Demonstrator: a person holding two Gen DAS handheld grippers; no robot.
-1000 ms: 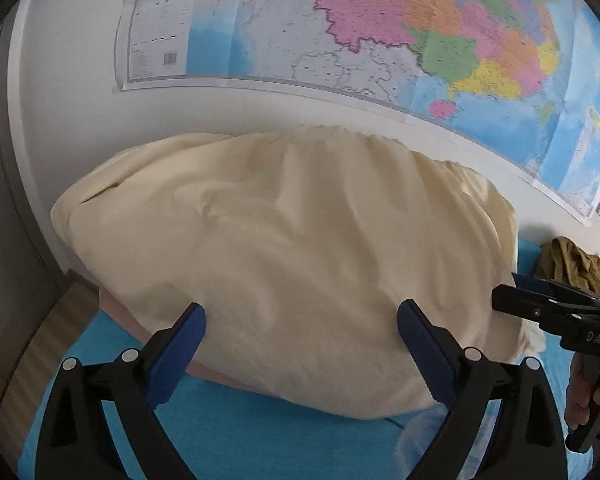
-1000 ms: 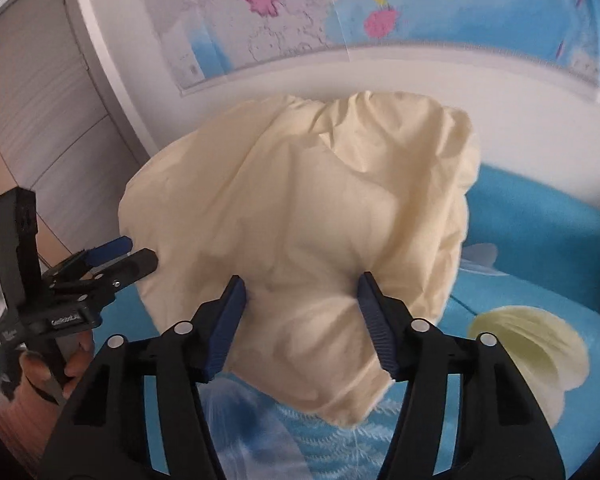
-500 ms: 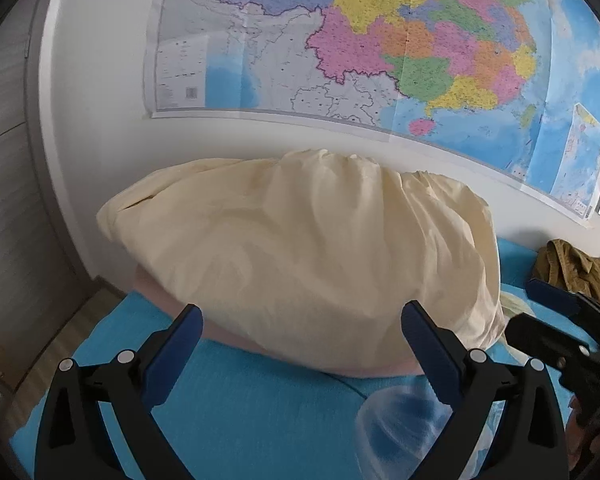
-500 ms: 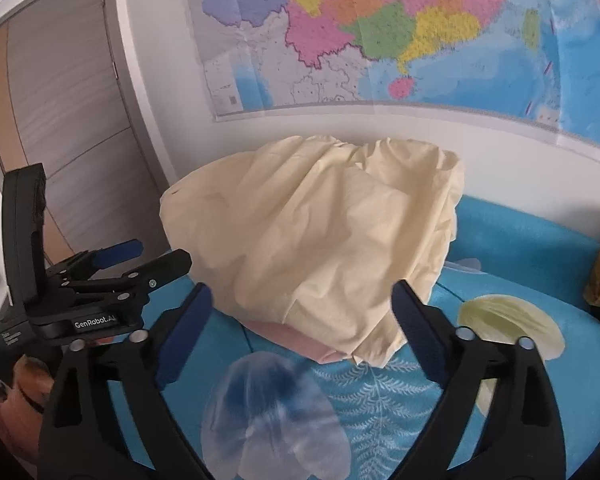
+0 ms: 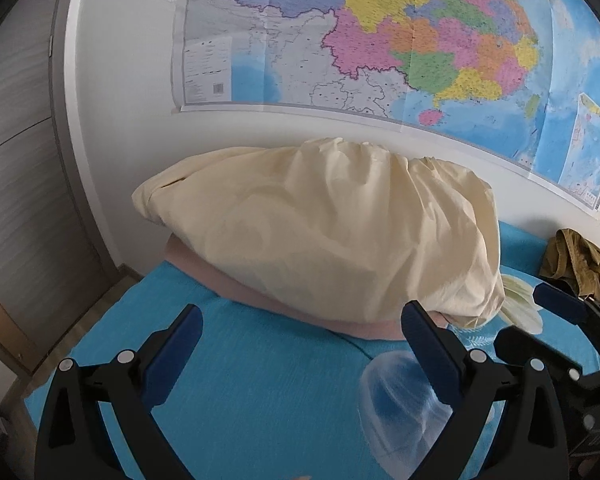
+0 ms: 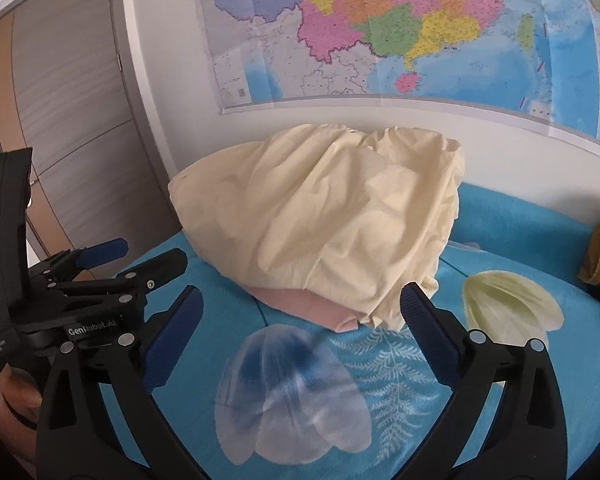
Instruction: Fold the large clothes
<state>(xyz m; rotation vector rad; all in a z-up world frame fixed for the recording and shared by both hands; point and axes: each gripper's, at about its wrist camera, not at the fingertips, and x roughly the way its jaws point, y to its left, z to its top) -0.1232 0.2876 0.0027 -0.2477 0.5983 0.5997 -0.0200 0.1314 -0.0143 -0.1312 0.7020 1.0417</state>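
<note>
Cream garment (image 5: 332, 232) lies soft, light, bunched on bed (image 5: 260, 380); grasp near hem. Right hand-held gripper (image 6: 300, 316) opening, left hand-held gripper (image 5: 300, 332) wide, both empty.

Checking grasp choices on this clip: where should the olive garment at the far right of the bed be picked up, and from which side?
Only part of the olive garment shows: a crumpled heap by the wall on the blue bedsheet. I would pinch a raised fold along its top edge, coming from the front with the right gripper, which stands open with nothing between its pads. A high ridge probably gives the pads something to close on.
</note>
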